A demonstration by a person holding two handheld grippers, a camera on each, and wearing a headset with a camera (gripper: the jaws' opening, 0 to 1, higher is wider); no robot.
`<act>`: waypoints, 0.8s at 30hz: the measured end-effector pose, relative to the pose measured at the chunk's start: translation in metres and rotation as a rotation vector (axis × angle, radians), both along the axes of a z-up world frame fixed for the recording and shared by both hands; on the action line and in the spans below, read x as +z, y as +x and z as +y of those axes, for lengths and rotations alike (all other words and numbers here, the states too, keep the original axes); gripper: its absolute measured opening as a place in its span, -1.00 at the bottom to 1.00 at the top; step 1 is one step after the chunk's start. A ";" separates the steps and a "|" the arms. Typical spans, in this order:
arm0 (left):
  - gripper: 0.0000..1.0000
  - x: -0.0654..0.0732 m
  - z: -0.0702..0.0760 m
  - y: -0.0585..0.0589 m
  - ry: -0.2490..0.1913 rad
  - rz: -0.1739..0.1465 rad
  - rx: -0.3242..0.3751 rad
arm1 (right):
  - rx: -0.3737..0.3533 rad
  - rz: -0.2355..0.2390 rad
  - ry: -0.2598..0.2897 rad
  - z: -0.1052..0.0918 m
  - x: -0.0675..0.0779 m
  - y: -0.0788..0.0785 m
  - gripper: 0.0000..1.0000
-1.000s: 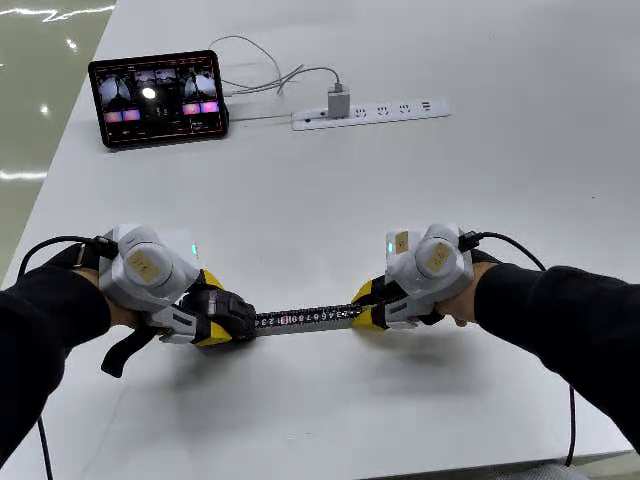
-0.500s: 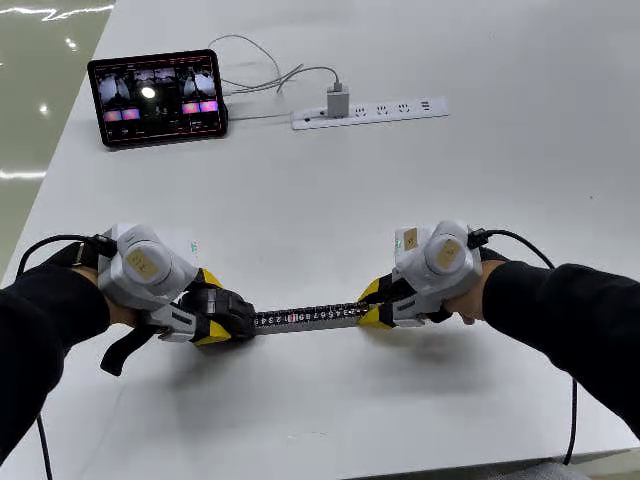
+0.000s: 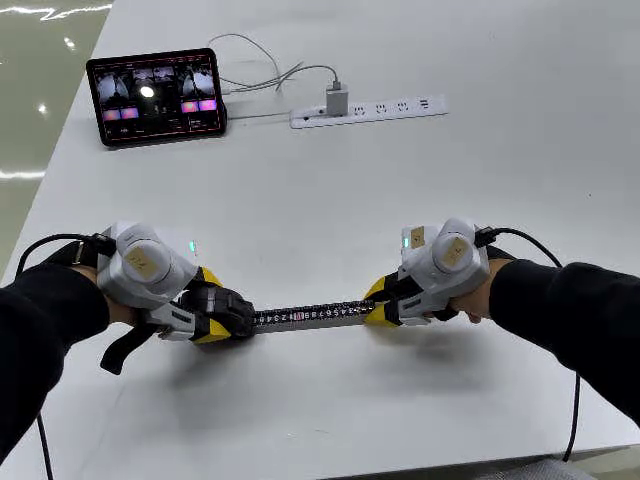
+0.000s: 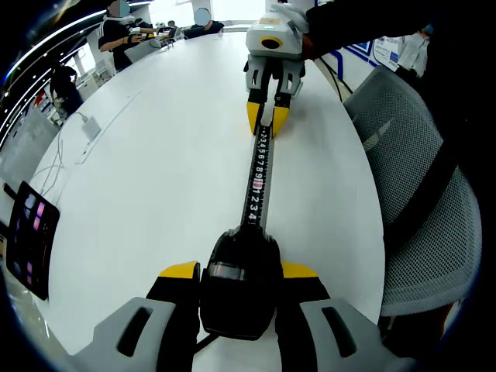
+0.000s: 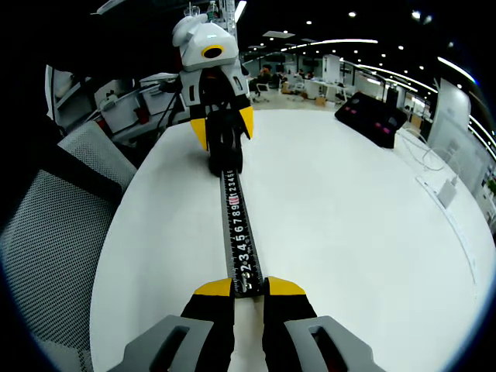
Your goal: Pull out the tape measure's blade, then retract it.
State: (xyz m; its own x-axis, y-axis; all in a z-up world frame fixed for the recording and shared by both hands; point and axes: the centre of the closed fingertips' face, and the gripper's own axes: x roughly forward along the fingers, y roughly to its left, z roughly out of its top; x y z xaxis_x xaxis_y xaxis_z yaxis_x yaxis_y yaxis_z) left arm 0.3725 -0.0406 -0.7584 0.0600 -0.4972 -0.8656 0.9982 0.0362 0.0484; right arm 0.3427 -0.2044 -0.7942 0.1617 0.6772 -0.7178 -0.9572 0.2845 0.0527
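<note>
The table (image 3: 330,210) is white, and the work lies along its front edge. Toward the front-left corner, the left gripper (image 3: 218,308) has its jaws drawn in against the black case (image 4: 239,283) of the tape measure, with one yellow fingertip on each side face. The case sits low over the table; contact with the surface cannot be confirmed. The blade (image 3: 305,317) leaves the case mouth and runs straight to the right, roughly parallel to the front edge, with its printed scale facing up. Toward the front-right corner, the right gripper (image 3: 379,303) has its jaws narrowed to a pinch on the blade's tip. The two grippers face each other along the blade. A black sleeve (image 3: 45,320) leads back from each gripper to the front edge. In the left gripper view, a grey mesh chair (image 4: 422,194) stands just beside that edge. Farther back, well apart from the tape measure, a white power strip (image 3: 368,110) lies flat with a charger (image 3: 337,101) plugged into it. A cable (image 3: 270,75) leads from the charger toward a tablet (image 3: 157,95) near the left edge, whose screen is lit.
</note>
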 end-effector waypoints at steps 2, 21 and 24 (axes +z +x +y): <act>-0.36 0.000 0.000 0.000 0.000 0.000 0.000 | 0.000 -0.001 0.000 -0.001 0.000 0.000 -0.83; -0.36 0.001 0.000 0.000 -0.002 0.000 0.005 | -0.015 0.004 0.000 -0.013 0.002 -0.001 -0.82; -0.36 0.001 0.000 0.000 -0.002 0.000 0.004 | -0.016 0.003 -0.001 -0.016 0.002 -0.002 -0.82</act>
State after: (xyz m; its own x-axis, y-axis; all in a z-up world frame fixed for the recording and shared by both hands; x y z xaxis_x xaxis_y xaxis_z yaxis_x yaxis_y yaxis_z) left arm 0.3720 -0.0407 -0.7576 0.0624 -0.4986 -0.8646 0.9980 0.0405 0.0487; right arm 0.3411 -0.2200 -0.7926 0.1702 0.6737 -0.7192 -0.9524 0.2998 0.0554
